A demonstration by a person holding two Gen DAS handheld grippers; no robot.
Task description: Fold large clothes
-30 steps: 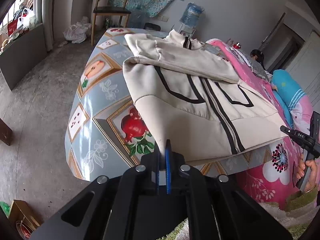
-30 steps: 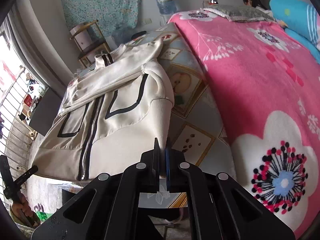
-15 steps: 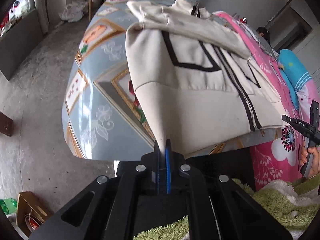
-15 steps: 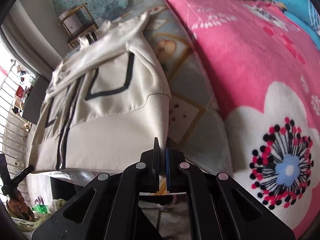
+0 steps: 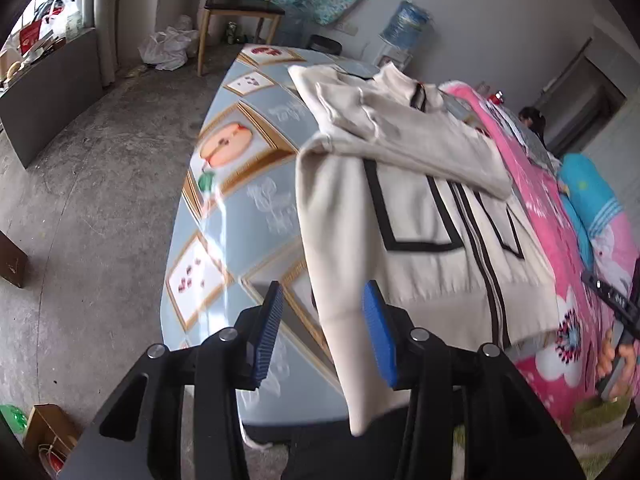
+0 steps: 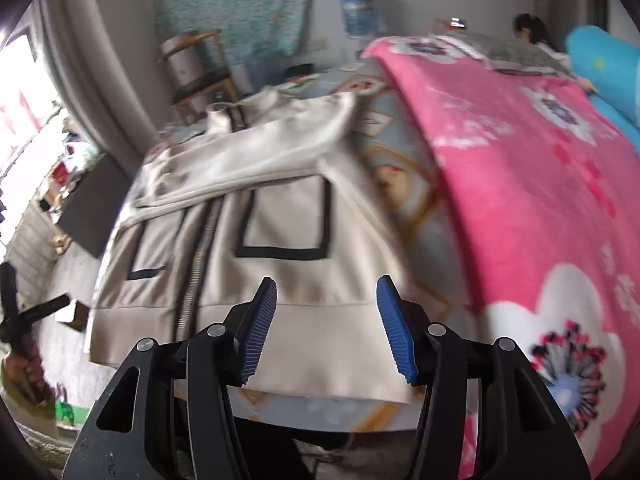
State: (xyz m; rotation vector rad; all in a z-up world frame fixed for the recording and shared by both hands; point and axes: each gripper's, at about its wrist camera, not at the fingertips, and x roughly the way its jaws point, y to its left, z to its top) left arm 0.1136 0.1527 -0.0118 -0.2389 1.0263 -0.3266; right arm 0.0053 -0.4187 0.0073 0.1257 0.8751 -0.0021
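A cream zip jacket [image 5: 420, 208] with black trim lies on a table, sleeves folded across its chest. Its hem hangs over the near table edge. It also shows in the right wrist view [image 6: 256, 240]. My left gripper [image 5: 320, 332] is open; the jacket's left hem corner drapes loosely between its blue pads [image 5: 378, 340]. My right gripper [image 6: 326, 320] is open just above the jacket's right hem, holding nothing.
The table wears a blue-grey cloth with fruit pictures [image 5: 236, 184]. A pink flowered blanket [image 6: 540, 184] covers the bed on the right. A wooden chair [image 5: 236, 8] and a water bottle [image 5: 406, 20] stand at the far wall. Concrete floor [image 5: 80, 200] lies to the left.
Both grippers were shut on the jacket's hem corners and pulled it toward the near edge. Now both have opened and let the hem go.
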